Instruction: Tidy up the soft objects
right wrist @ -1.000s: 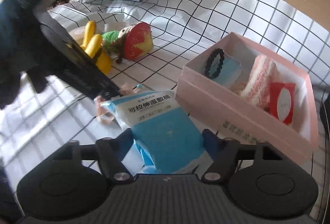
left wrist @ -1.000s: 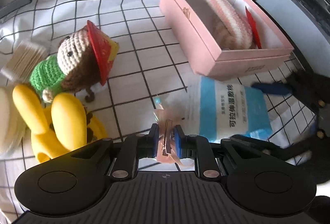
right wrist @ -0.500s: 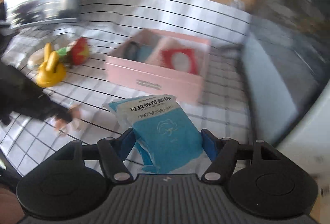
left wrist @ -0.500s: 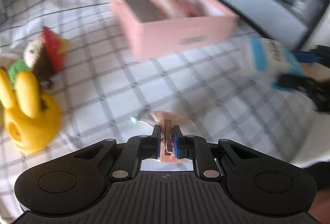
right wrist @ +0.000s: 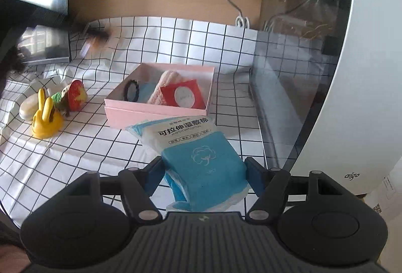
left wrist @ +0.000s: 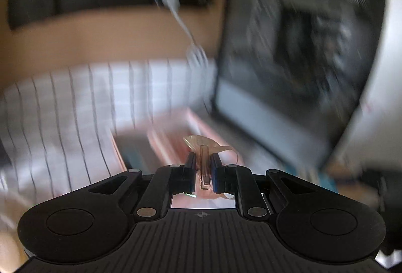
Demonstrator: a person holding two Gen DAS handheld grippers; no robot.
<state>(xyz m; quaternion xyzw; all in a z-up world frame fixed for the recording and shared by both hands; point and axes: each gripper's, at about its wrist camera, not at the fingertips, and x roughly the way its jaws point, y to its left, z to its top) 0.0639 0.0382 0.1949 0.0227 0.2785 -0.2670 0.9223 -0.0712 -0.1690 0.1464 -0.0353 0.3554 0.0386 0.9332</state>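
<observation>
On grid-checked cloth (right wrist: 176,29): pink box (right wrist: 160,111); right gripper (right wrist: 203,172) clamps cotton pack (right wrist: 201,160); left gripper (left wrist: 203,168) pinches peach ribbon (left wrist: 204,162).

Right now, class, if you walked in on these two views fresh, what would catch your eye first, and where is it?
First, the blue and white cotton pack clamped in the right gripper, held above the checked cloth. Behind it sits the open pink box, with a yellow rabbit toy to its left. The left gripper pinches a small translucent pink item.

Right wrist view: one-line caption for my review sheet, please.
Right hand-held gripper holds a blue-and-white cotton pack above the checked tablecloth, short of the open pink box.
</observation>
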